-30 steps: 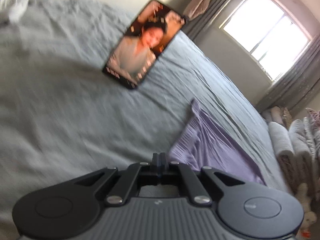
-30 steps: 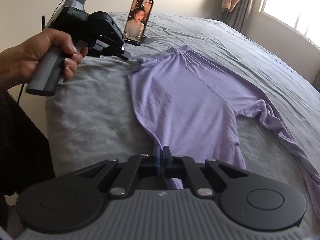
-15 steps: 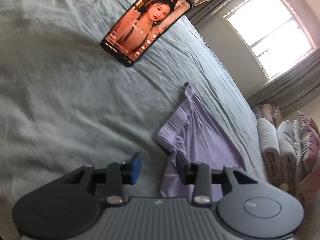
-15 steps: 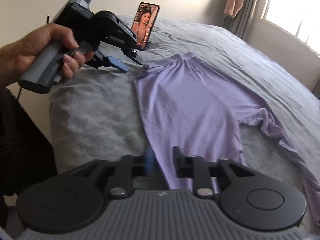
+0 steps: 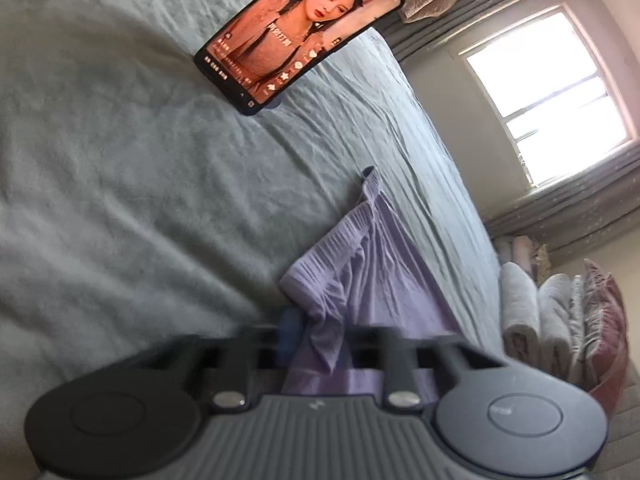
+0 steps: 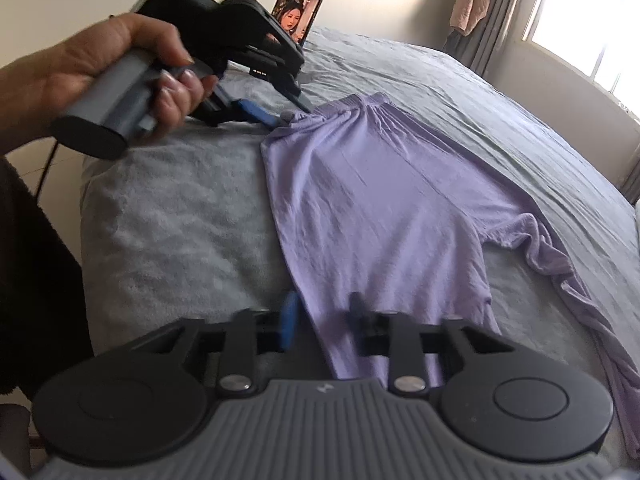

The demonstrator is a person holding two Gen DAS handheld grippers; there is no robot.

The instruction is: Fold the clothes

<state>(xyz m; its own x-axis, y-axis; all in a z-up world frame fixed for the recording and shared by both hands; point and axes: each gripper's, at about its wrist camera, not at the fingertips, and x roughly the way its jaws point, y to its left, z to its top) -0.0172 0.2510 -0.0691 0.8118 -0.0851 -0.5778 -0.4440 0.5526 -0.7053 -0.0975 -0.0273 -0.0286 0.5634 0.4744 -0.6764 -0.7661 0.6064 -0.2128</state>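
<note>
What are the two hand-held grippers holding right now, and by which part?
The left hand-held gripper pinches the purple trousers by the waistband corner. The right hand-held gripper has its jaws closing around the near leg's edge, not gripping yet.

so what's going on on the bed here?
A person with a handheld gripper in each hand is working on purple trousers spread on the grey bed. The left claw is shut on the waistband corner. The right claw is closing, with the same side edge lower down the leg between its fingers, not yet pinched. The other leg lies bunched to the right. A phone stands propped beyond. It looks like the set-up for a first fold.
</note>
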